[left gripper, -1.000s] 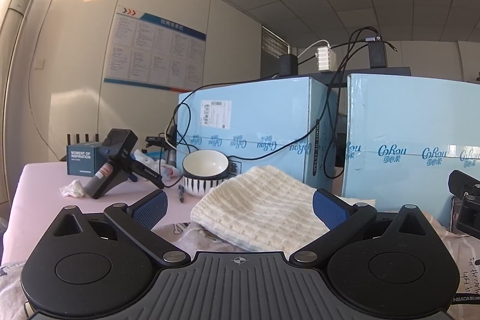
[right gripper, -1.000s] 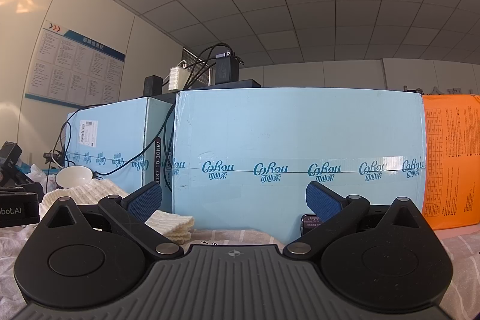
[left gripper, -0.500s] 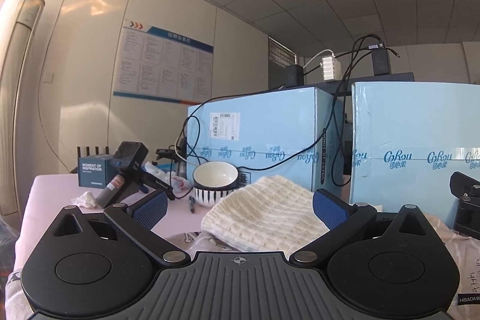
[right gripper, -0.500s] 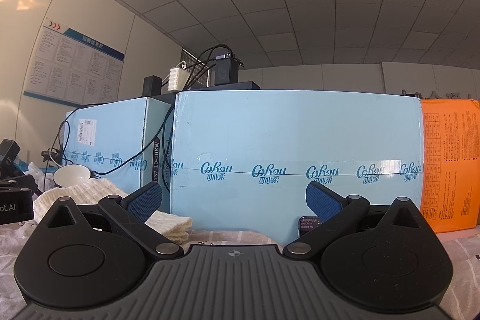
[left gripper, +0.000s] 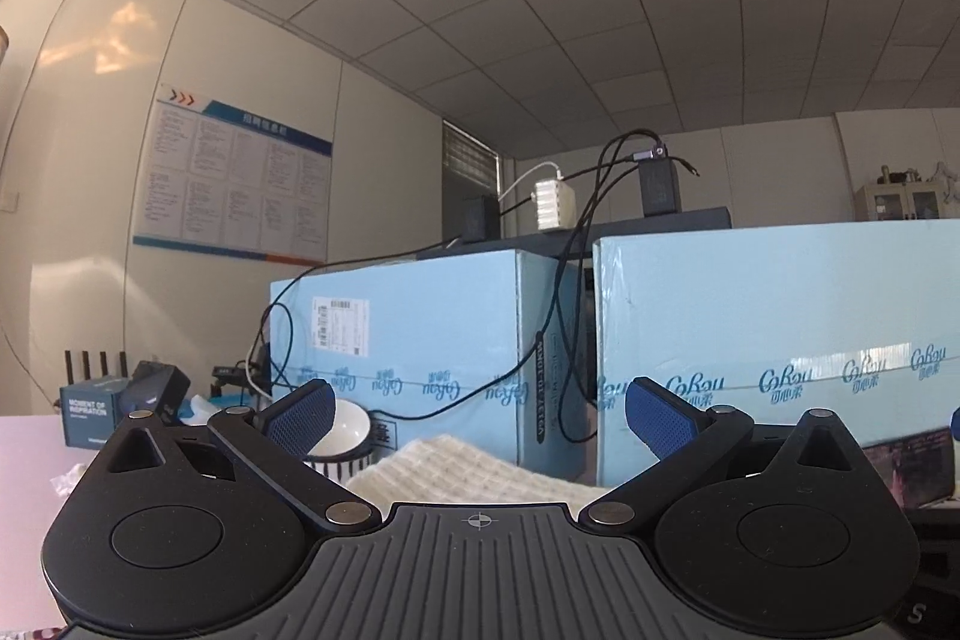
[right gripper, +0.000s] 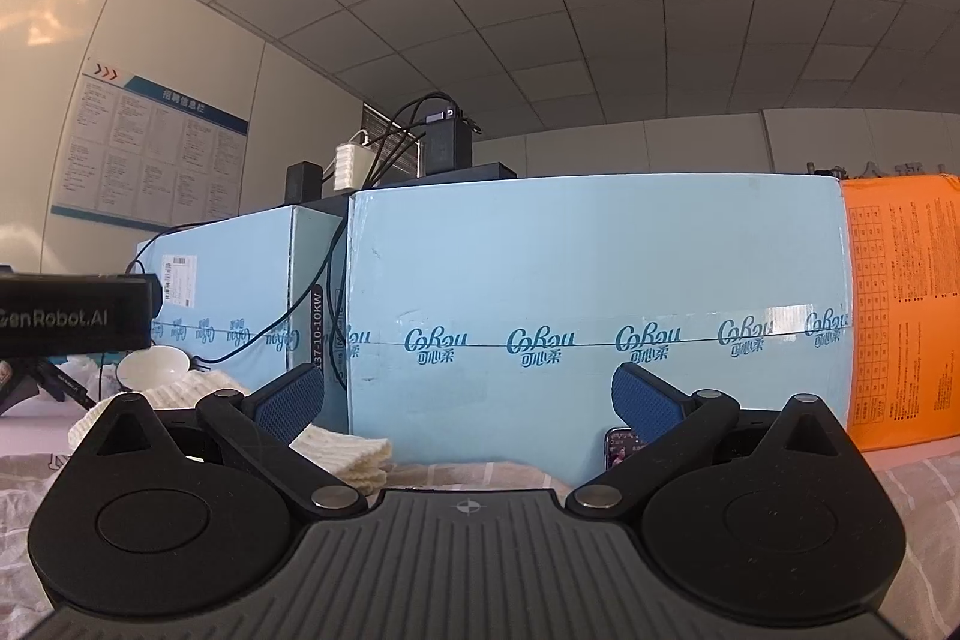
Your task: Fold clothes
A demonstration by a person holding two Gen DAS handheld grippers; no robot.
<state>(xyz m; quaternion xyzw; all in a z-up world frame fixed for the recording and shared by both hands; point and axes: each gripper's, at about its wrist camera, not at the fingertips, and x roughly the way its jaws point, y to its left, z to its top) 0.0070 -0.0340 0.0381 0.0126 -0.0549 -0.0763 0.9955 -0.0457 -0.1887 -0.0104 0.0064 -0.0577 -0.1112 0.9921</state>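
My left hand-held gripper [left gripper: 477, 415] is spread wide and holds nothing; the cream knit garment [left gripper: 462, 472] lies folded on the tabletop just ahead of it, beside a striped bowl [left gripper: 342, 445]. My right hand-held gripper [right gripper: 465, 400] is equally wide and empty, the garment's folded edge [right gripper: 348, 454] showing past its left finger [right gripper: 288, 400]. Two pale blue boxes [right gripper: 594, 304] stand behind. A small screen, perhaps a phone [right gripper: 621, 445], leans against the nearer box.
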